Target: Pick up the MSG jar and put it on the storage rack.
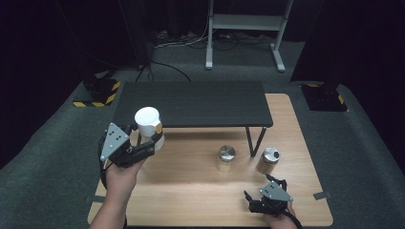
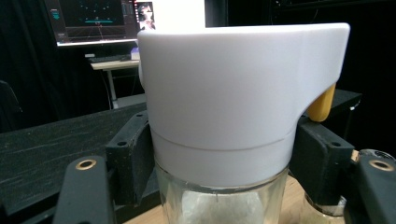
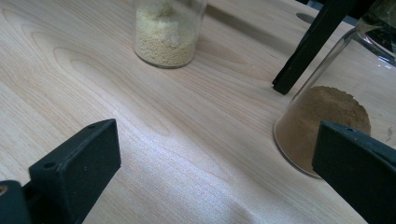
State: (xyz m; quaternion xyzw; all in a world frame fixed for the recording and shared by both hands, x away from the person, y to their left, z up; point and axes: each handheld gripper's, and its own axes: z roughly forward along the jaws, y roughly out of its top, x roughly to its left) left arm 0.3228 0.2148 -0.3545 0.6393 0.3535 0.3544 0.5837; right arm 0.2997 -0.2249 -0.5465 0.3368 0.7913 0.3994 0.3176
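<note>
Holding: the left gripper [image 1: 143,143] squeezes a white-topped jar [image 1: 149,125], its jaws pressed on the white lid's low part, just above the glass.
Where the jar is: up off the table [image 1: 191,191], right at the front edge of the black shelf [image 1: 191,102].
Yellow tab: a small yellow bit [image 2: 321,103] sticks out from the lid beside one jaw.
Right gripper: the right gripper [image 3: 215,172] sits low near the table's front, jaws wide apart and holding nothing.
Other jars: a yellow-grain jar [image 3: 166,32] and a brown-powder jar [image 3: 322,116] stand on the table by the shelf leg [image 3: 313,44].
Slip risk: the lid looks smooth, so the jar might slide down and fall.
Lid risk: the grip is on the lid, so the glass might come loose if the lid is not tight.
Bump risk: the jar may hit the shelf edge if it is moved too low.
</note>
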